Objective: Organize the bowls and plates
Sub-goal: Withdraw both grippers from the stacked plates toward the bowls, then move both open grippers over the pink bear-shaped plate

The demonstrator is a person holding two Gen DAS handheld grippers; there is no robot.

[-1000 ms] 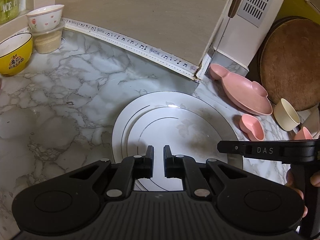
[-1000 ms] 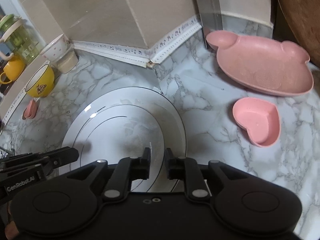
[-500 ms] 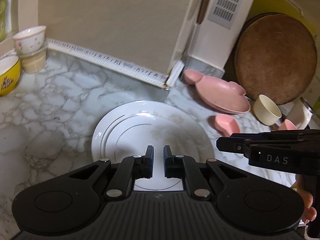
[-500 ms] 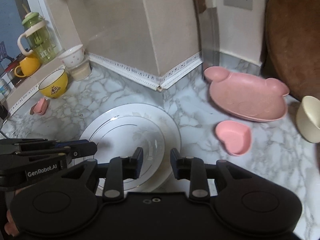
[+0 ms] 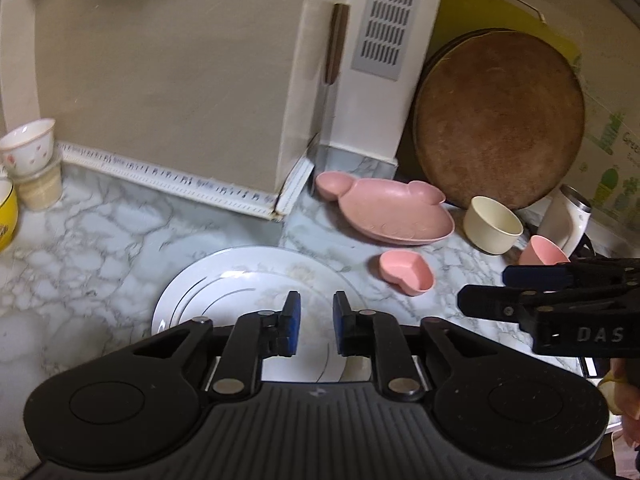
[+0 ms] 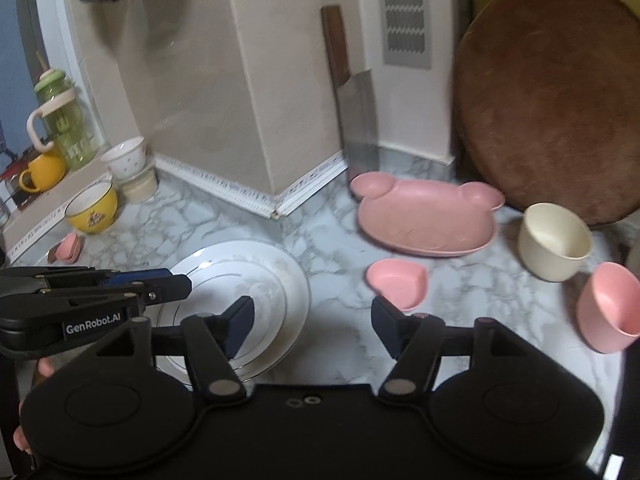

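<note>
Two white plates (image 5: 224,292) (image 6: 256,280) lie stacked on the marble counter. My left gripper (image 5: 314,304) (image 6: 180,280) hovers above their near rim, its jaws opening, a small gap and nothing between them. My right gripper (image 6: 312,312) (image 5: 486,288) hangs over the plates' right edge, its jaws opening wide and empty. A pink bear-shaped plate (image 5: 392,212) (image 6: 428,216), a pink heart dish (image 5: 406,272) (image 6: 396,280), a cream bowl (image 5: 494,224) (image 6: 554,240) and a pink cup (image 5: 542,250) (image 6: 608,308) sit to the right.
A yellow bowl (image 6: 92,208) and a white floral bowl (image 6: 124,158) stacked on a cream cup stand at the far left. A round brown board (image 6: 552,100) and a cleaver (image 6: 356,128) lean on the wall. A green bottle (image 6: 66,120) and yellow mug (image 6: 44,170) stand on the sill.
Both grippers rose and drew back from the plates' near rim. The right jaws went from nearly shut to wide apart. The left jaws parted slightly in the last half second.
</note>
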